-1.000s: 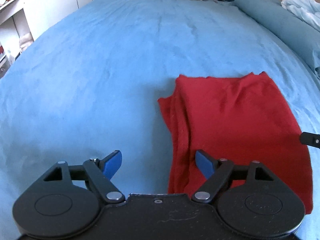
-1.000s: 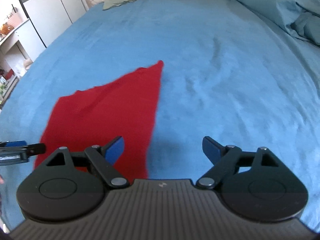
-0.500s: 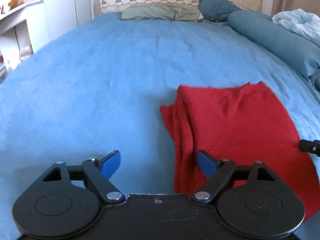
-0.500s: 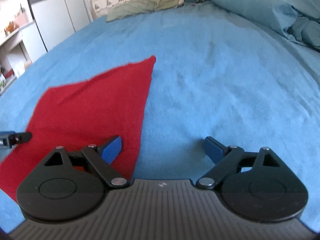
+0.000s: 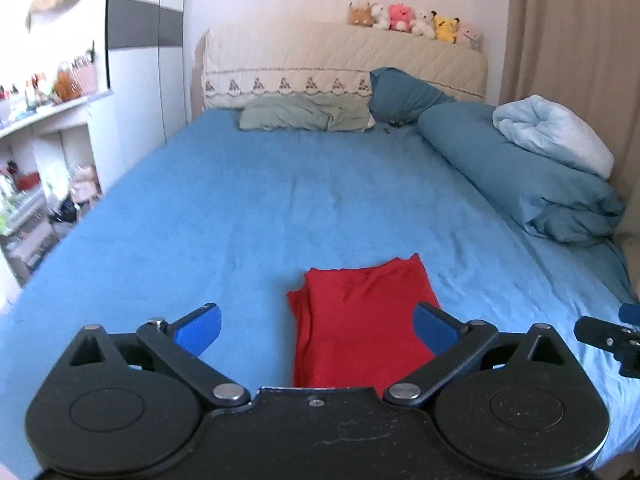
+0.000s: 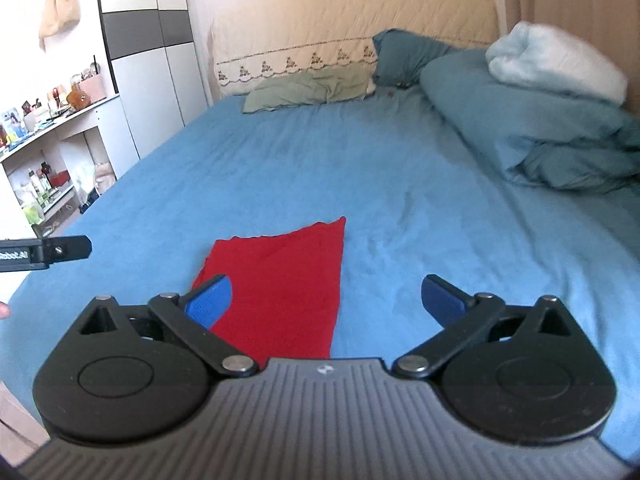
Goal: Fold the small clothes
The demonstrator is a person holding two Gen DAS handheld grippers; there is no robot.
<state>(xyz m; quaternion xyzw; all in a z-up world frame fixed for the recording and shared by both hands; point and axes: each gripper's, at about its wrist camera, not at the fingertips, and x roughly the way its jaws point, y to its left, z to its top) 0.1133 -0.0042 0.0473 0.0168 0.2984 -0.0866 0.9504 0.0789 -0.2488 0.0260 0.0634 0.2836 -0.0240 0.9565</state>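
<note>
Red folded cloth (image 5: 360,320) lies flat near the bed's (image 5: 280,208) foot edge, before both hand-held grippers, left (image 5: 316,326) and right (image 6: 326,300), each spread apart and empty. Farther up: rolled duvet (image 5: 520,176) along the right edge, pillows (image 5: 304,116) (plush toys (image 5: 412,20) above) at the head.

Left gripper (image 5: 316,328) level, jaws spread wide, blue pads (image 5: 198,328) holding nothing. Right gripper (image 6: 326,300) alongside at similar height, likewise parted and empty, both pointing forward.
</note>
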